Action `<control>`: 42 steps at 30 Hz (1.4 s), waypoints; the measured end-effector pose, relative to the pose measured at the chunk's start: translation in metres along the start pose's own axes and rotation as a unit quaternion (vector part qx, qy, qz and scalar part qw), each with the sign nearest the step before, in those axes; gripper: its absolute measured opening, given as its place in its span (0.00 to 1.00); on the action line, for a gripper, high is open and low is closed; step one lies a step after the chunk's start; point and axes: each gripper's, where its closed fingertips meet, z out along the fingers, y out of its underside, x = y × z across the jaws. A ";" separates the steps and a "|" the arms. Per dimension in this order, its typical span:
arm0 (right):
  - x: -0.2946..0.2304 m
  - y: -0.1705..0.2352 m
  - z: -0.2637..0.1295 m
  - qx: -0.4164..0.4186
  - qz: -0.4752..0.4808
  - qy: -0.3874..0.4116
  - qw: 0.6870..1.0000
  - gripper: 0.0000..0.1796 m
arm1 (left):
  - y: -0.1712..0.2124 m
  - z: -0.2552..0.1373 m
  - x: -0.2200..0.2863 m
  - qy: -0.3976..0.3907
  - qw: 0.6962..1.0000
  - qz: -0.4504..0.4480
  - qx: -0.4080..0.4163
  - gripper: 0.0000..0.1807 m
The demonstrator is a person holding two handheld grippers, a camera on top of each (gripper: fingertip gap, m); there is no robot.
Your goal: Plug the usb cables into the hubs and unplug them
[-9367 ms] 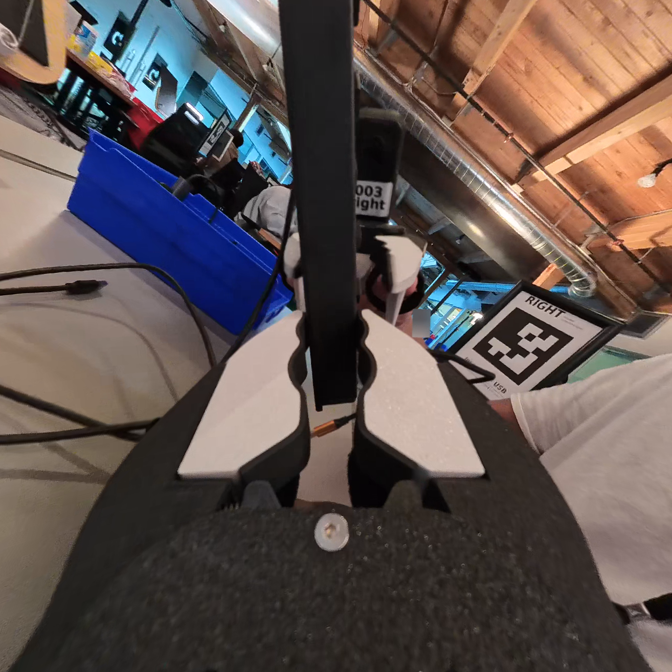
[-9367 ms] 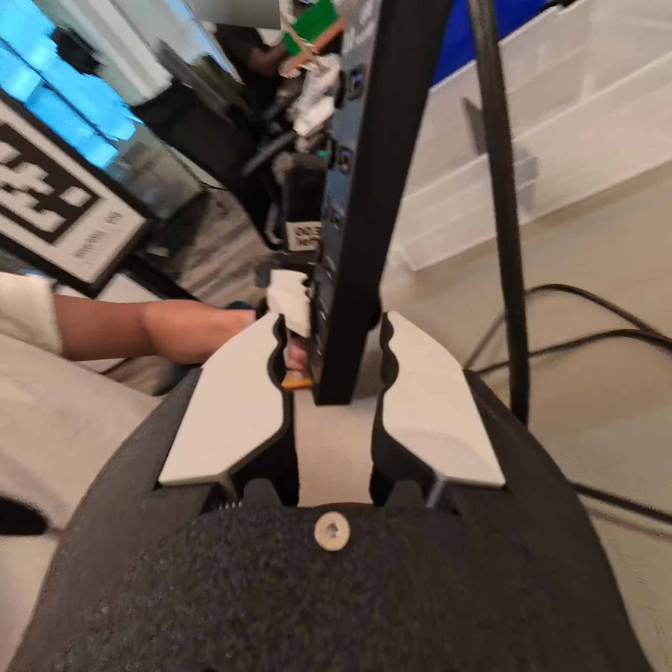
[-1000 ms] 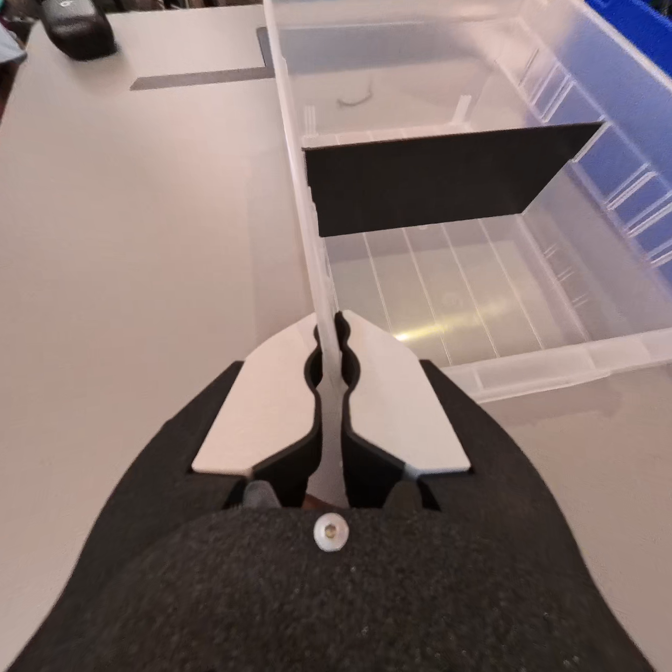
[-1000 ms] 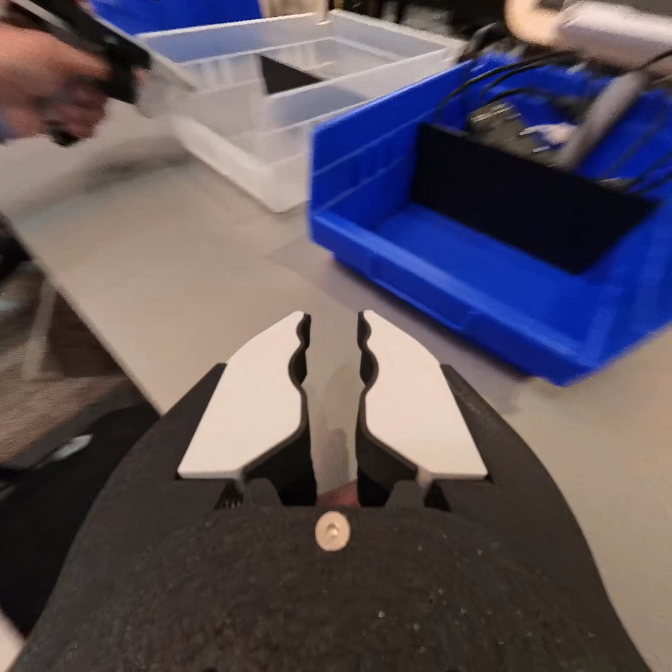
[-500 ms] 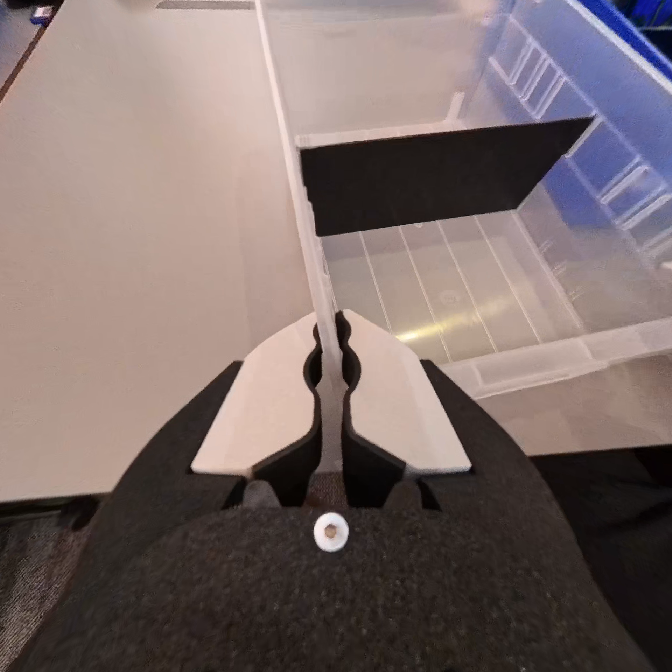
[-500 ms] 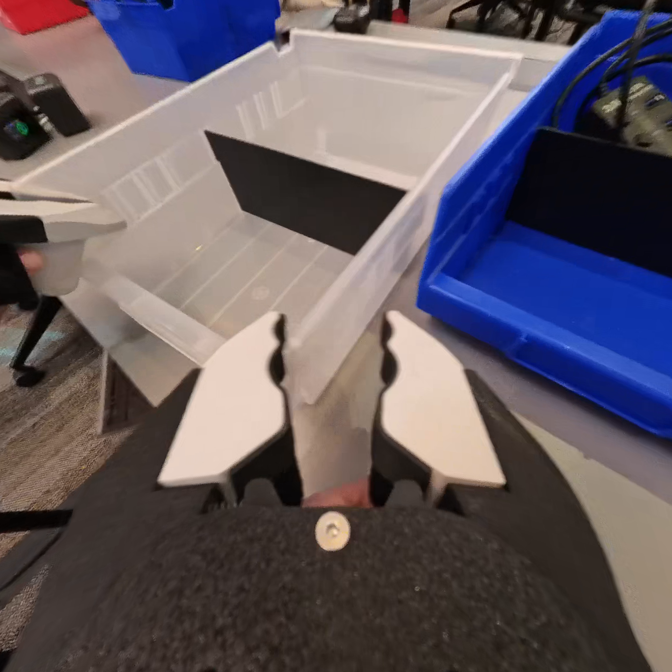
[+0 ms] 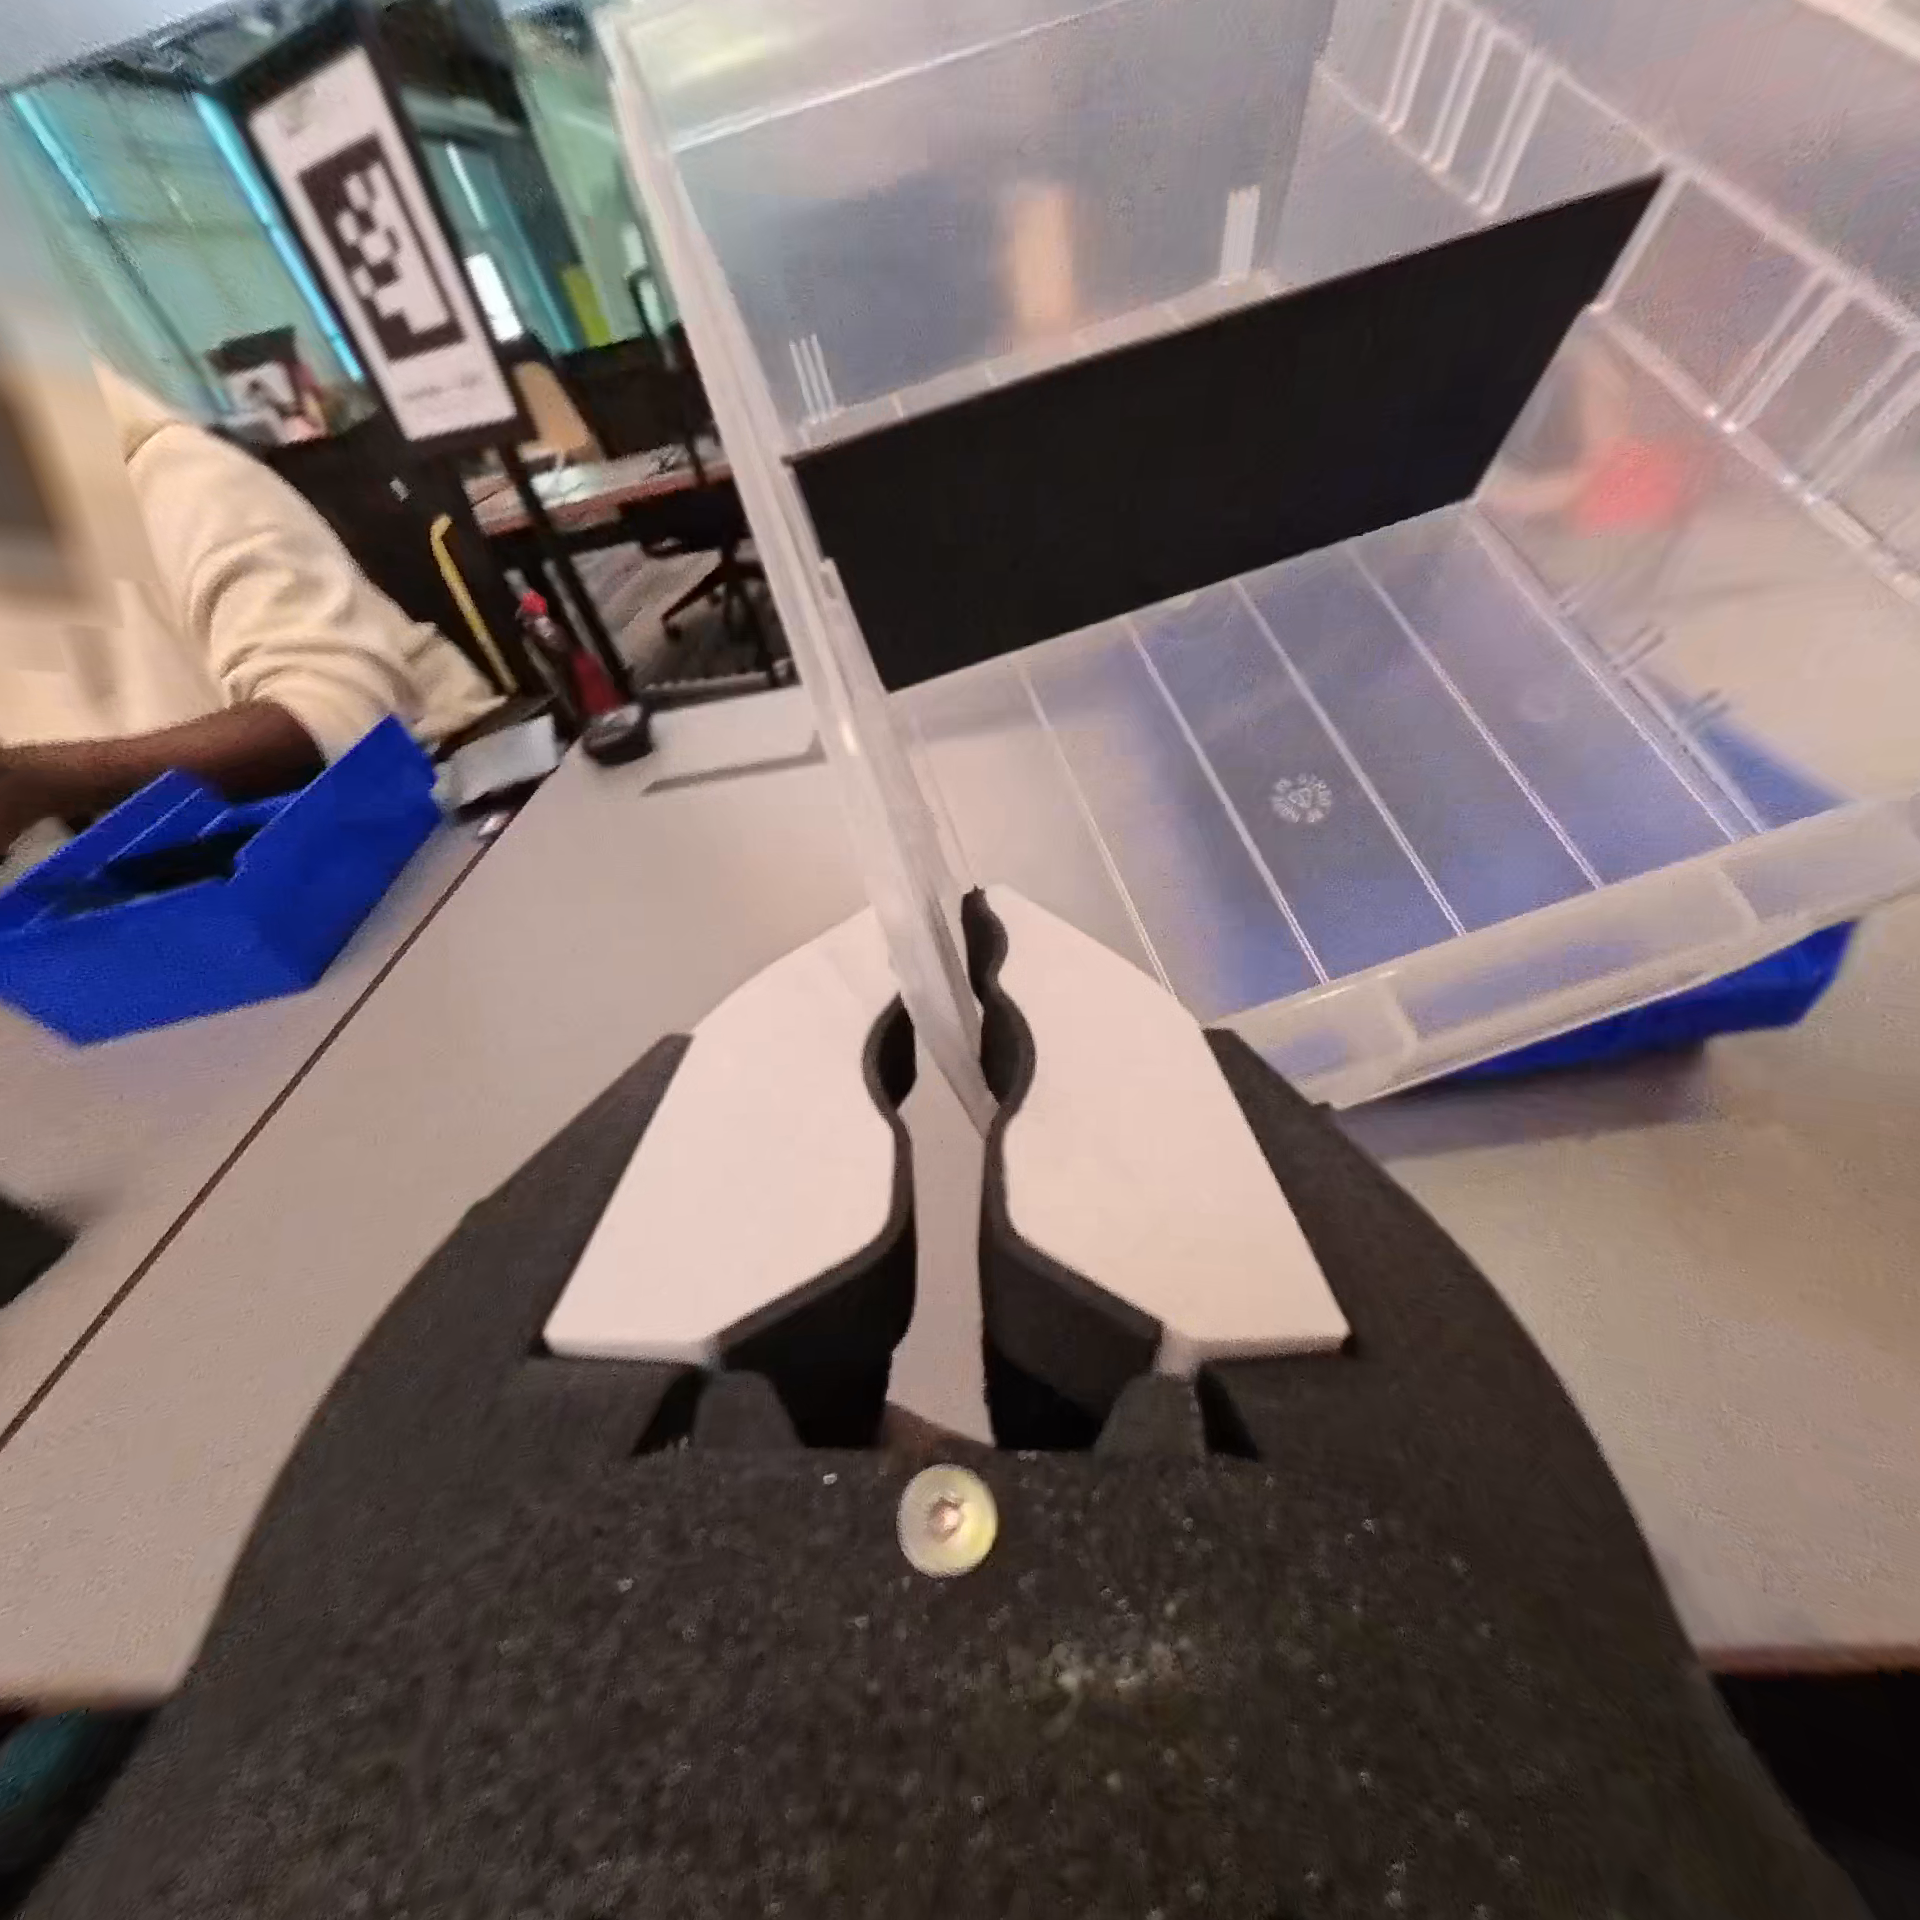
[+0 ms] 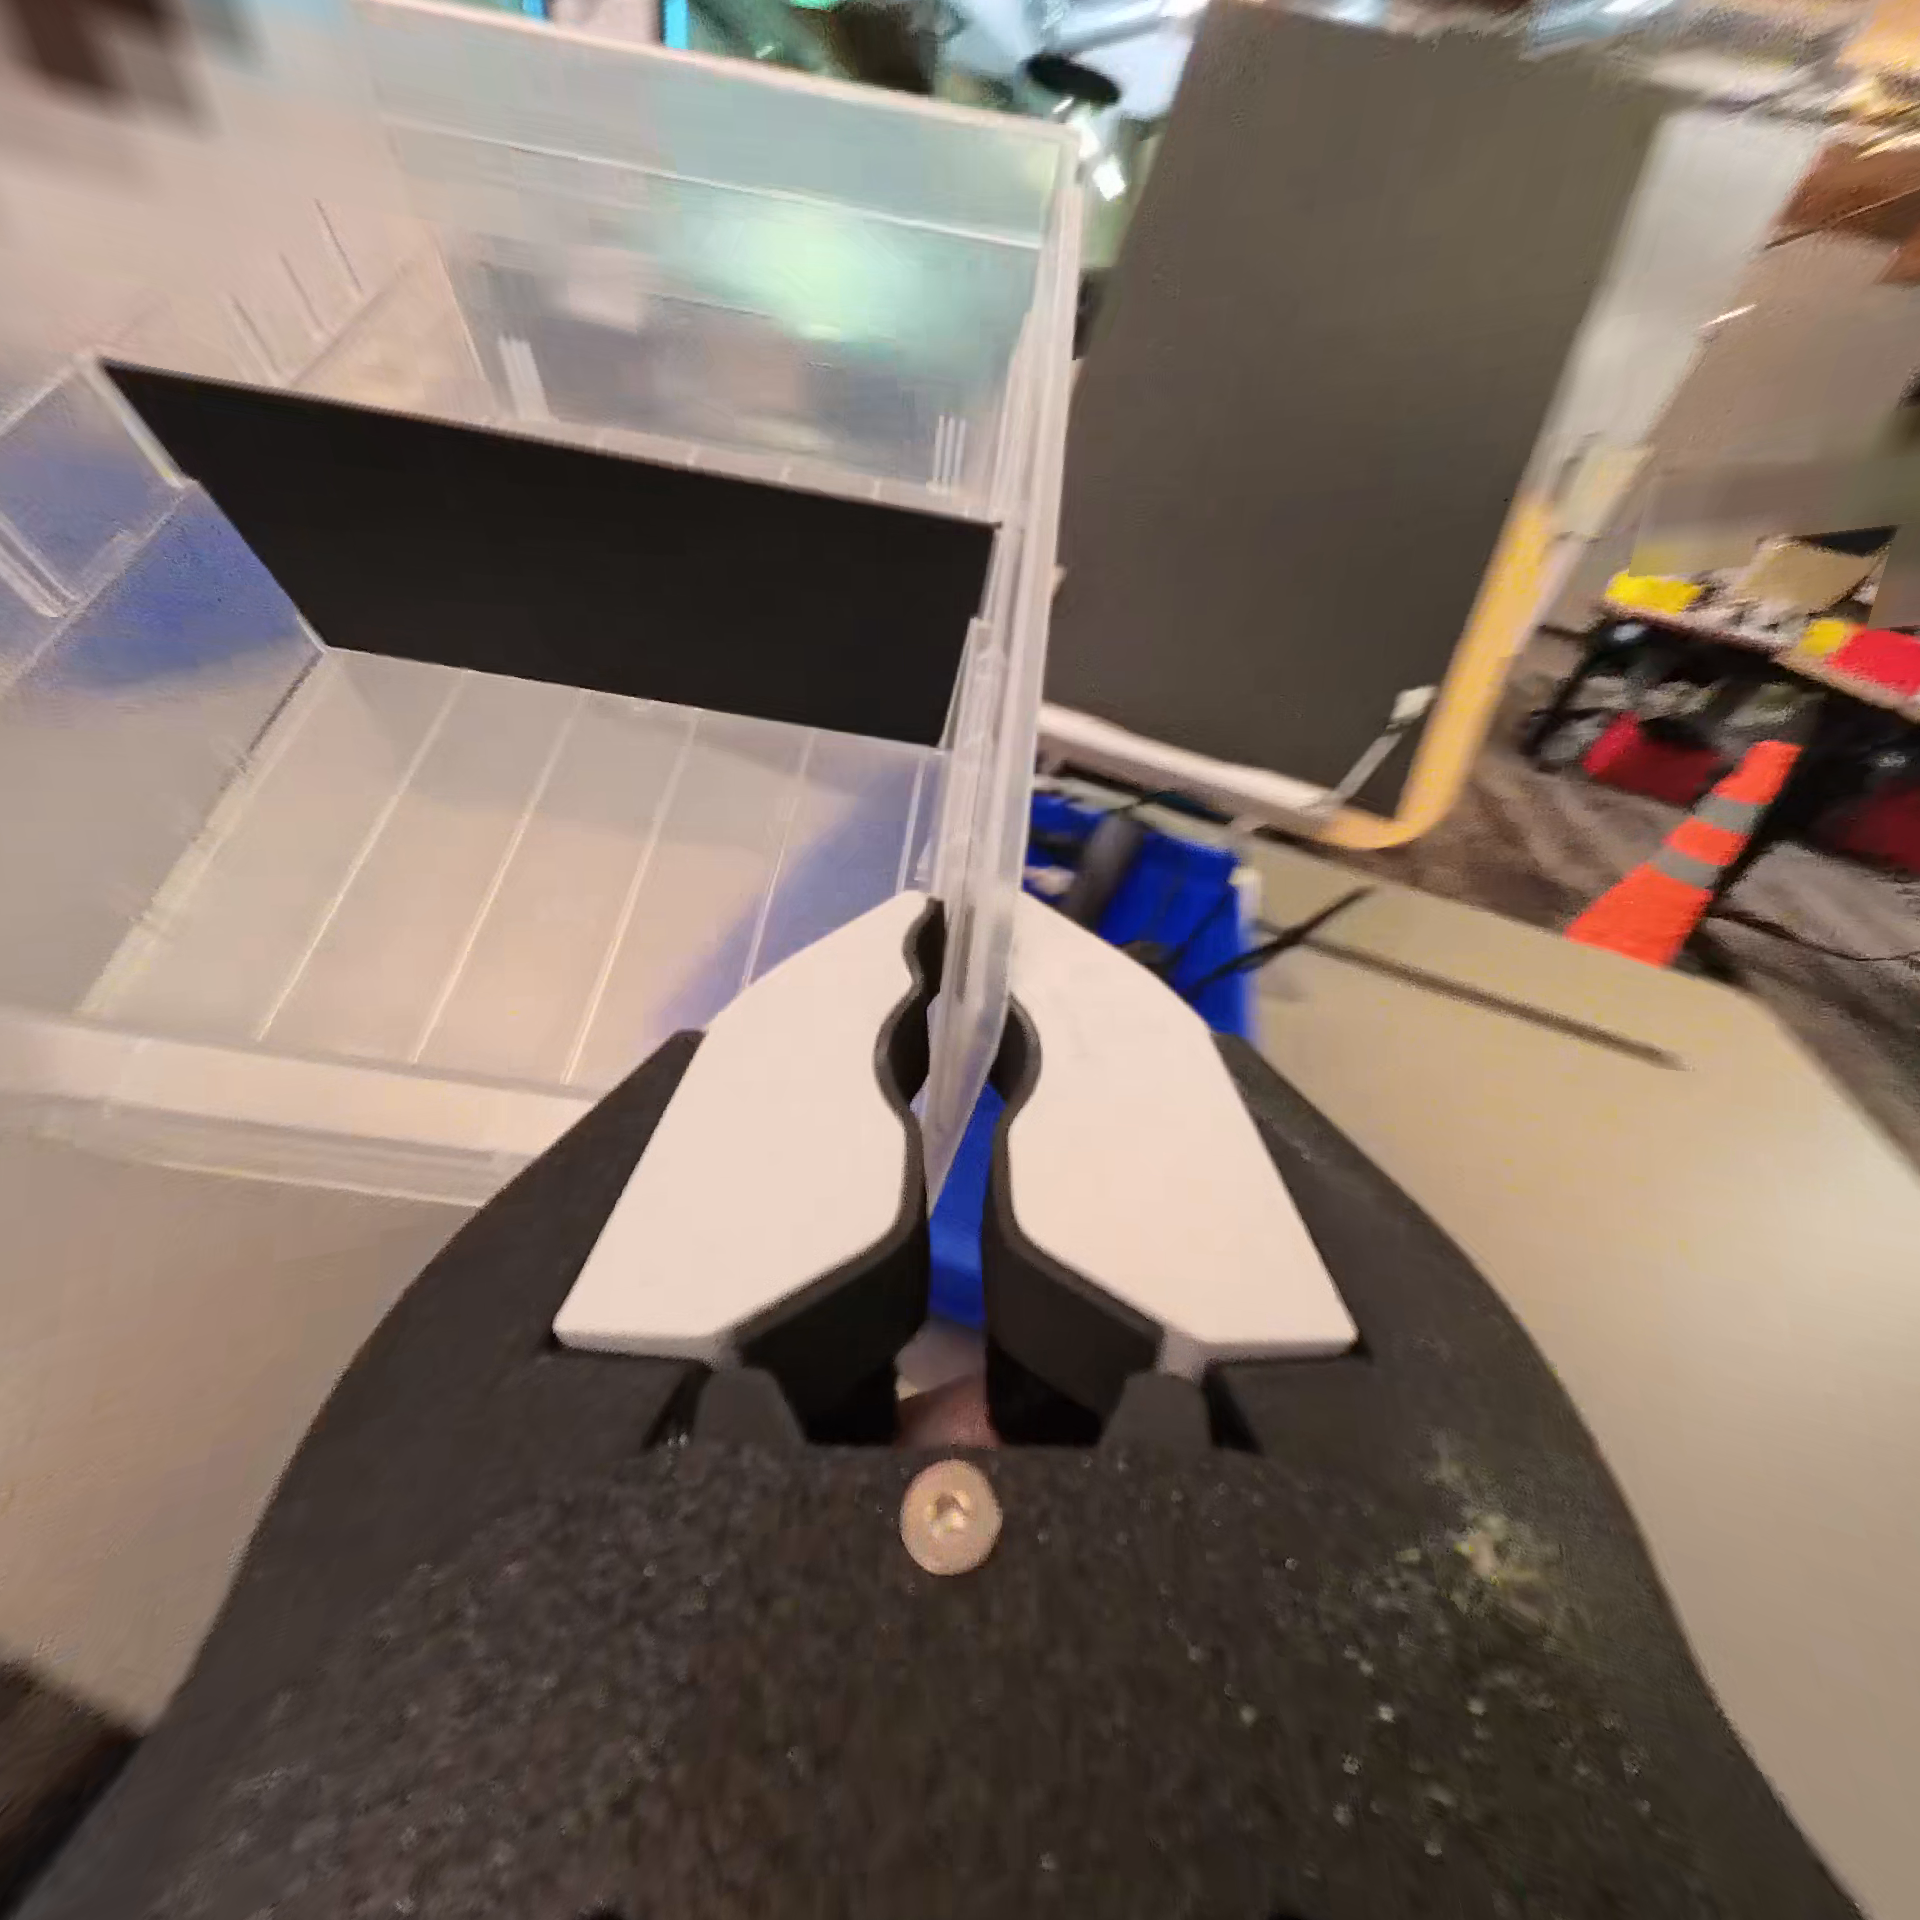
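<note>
Each hand-held gripper, left and right, pinches a side wall of the clear bin. A blue bin shows only blurrily behind it.

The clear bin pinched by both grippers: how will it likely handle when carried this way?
The clear bin looks empty, so probably light. Its thin side walls, pinched by the left gripper and right gripper, may flex. Smooth plastic could slip.

1. A white framed sign with a black square-pattern marker stands behind the table; its small lettering above and below is not repeated here.
2. The clear plastic bin's floor bears a small moulded round stamp, too small to read.
</note>
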 end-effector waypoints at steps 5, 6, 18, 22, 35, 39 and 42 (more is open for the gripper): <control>0.153 -0.033 -0.023 0.011 0.043 0.106 0.993 0.02 | -0.099 0.037 0.124 0.079 0.994 0.002 0.070 0.03; 0.185 -0.034 -0.029 0.012 0.058 0.125 0.990 0.02 | -0.112 0.045 0.153 0.093 0.993 -0.001 0.078 0.03; 0.387 0.177 -0.036 -0.142 0.153 0.171 0.963 0.02 | -0.002 0.133 0.408 0.170 0.982 -0.015 -0.080 0.02; 0.379 0.216 -0.019 -0.188 0.152 0.149 0.959 0.02 | 0.035 0.150 0.411 0.172 0.977 -0.028 -0.126 0.02; 0.397 0.237 0.015 -0.225 0.169 0.147 0.948 0.02 | 0.039 0.181 0.429 0.244 0.958 -0.025 -0.151 0.10; 0.410 0.234 0.006 -0.214 0.189 0.170 0.943 0.11 | 0.023 0.150 0.432 0.336 0.932 -0.064 -0.119 0.16; 0.422 0.198 -0.010 -0.156 0.180 0.211 0.948 0.19 | 0.002 0.118 0.399 0.388 0.912 -0.099 -0.085 0.19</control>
